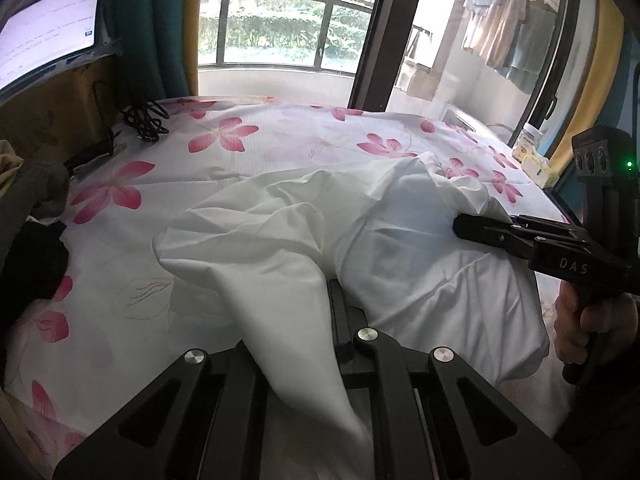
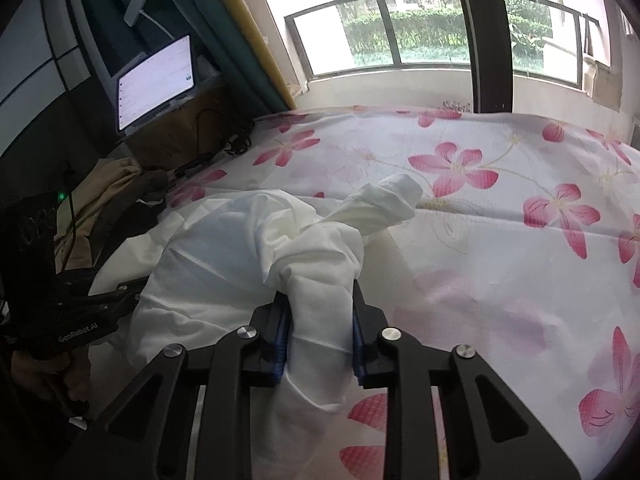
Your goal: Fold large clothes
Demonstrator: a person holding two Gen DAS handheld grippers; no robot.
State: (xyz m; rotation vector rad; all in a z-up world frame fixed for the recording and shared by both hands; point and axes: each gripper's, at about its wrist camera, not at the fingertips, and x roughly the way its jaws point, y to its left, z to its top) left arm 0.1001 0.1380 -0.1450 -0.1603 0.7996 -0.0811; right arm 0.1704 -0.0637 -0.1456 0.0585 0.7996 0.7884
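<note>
A large white garment [image 1: 280, 232] lies crumpled on the flowered bed sheet [image 1: 120, 320]. At the bottom of the left wrist view, my left gripper [image 1: 335, 284] is shut on a fold of it, and cloth drapes over its fingers and hides the tips. My right gripper [image 1: 458, 226] comes in from the right, held by a hand [image 1: 592, 328], and its tip is buried in the garment's far side. In the right wrist view, the right gripper [image 2: 318, 286] is shut on a thick bunch of the white garment [image 2: 224, 240], pressed between blue pads [image 2: 280, 328]. The left gripper [image 2: 138, 290] bites the cloth at the left.
A lit screen [image 2: 156, 80] stands on a brown box at the bed's left side, with black cables [image 1: 144, 116] beside it. Dark and tan clothes [image 2: 104, 192] are piled at the left edge. A jar [image 1: 530, 140] stands at the far right. A window runs along the far side.
</note>
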